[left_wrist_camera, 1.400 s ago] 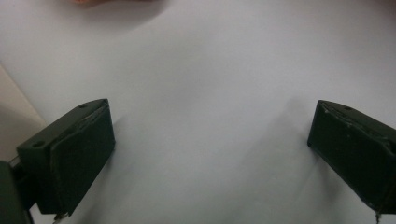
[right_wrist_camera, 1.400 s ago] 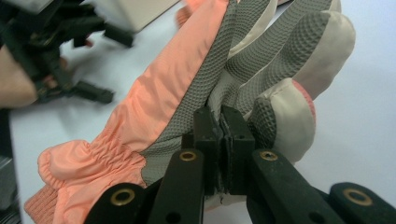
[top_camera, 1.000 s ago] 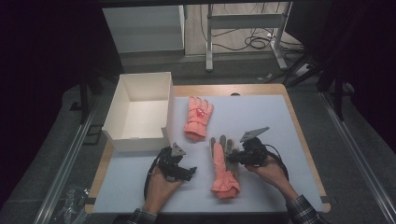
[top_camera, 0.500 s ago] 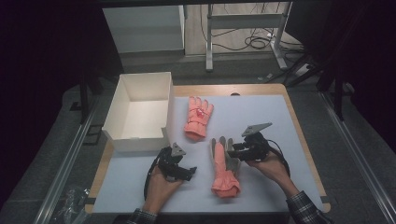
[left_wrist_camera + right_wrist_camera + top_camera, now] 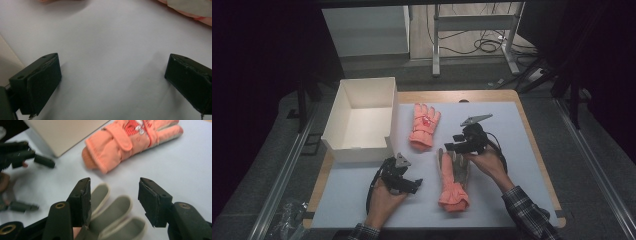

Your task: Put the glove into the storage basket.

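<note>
Two salmon-pink gloves lie on the white mat. One glove point(image 5: 423, 126) point(image 5: 130, 140) lies back-up near the box. The other glove point(image 5: 453, 180) point(image 5: 112, 212) lies grey palm up, cuff toward the person. My right gripper point(image 5: 449, 147) point(image 5: 113, 185) hovers just above that glove's fingertips. Its jaws have just been opening and stand apart, with the grey fingers below them and nothing pressed. My left gripper point(image 5: 414, 185) point(image 5: 112, 58) rests open on the mat left of the palm-up glove, with bare mat between its jaws.
An open white cardboard box point(image 5: 341, 127) stands at the mat's back left, its wall point(image 5: 62, 135) close to the left hand. The wooden table edge point(image 5: 532, 145) frames the mat. A corner of the palm-up glove point(image 5: 190, 10) shows beyond the left jaws.
The right gripper has risen off the palm-up glove's fingers and shifted toward the back of the table, its jaws going from shut to apart. The left gripper has stayed put.
</note>
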### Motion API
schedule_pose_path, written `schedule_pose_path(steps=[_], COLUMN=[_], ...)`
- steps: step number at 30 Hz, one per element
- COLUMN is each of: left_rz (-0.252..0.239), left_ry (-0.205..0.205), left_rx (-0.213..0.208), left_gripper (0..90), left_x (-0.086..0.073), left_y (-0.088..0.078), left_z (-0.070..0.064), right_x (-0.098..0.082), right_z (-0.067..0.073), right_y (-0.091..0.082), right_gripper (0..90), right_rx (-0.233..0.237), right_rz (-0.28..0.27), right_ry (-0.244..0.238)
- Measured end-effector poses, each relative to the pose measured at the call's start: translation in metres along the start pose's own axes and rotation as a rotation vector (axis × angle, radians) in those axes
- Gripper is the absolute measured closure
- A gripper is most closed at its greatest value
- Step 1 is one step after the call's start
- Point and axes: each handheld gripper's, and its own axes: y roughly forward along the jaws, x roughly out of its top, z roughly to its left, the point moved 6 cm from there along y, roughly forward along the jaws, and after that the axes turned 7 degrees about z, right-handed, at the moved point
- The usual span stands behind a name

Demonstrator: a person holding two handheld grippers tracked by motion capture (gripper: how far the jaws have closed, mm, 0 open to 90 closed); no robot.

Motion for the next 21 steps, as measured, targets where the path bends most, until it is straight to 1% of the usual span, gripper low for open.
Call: schedule_pose_path(steps=[2, 6, 7, 10, 14, 18, 21], left_rz=[0.002, 0.001, 0.002, 0.001, 0.002, 0.000, 0.001], left_ry=[0.002, 0.002, 0.002, 0.002, 0.001, 0.003, 0.001], left_rx=[0.001, 0.001, 0.001, 0.000, 0.000, 0.001, 0.000], left_gripper=[0.7, 0.7, 0.7, 0.7, 0.7, 0.7, 0.7], left_x=[0.000, 0.000, 0.000, 0.000, 0.000, 0.000, 0.000], left_y=[0.000, 0.000, 0.000, 0.000, 0.000, 0.000, 0.000], left_z=[0.000, 0.000, 0.000, 0.000, 0.000, 0.000, 0.000], right_x=[0.007, 0.019, 0.022, 0.031, 0.043, 0.053, 0.060], right_z=[-0.003, -0.008, -0.009, -0.012, -0.016, -0.023, -0.029], right_y=[0.004, 0.014, 0.017, 0.024, 0.033, 0.044, 0.051], right_gripper=[42.2, 40.7, 40.4, 39.5, 39.4, 39.6, 45.0], right_rx=[-0.002, 0.005, 0.004, -0.026, -0.043, -0.075, -0.085], right_rz=[-0.007, -0.006, -0.002, 0.001, -0.005, -0.002, -0.003], right_ry=[0.007, 0.039, 0.038, 0.039, 0.043, 0.039, 0.048])
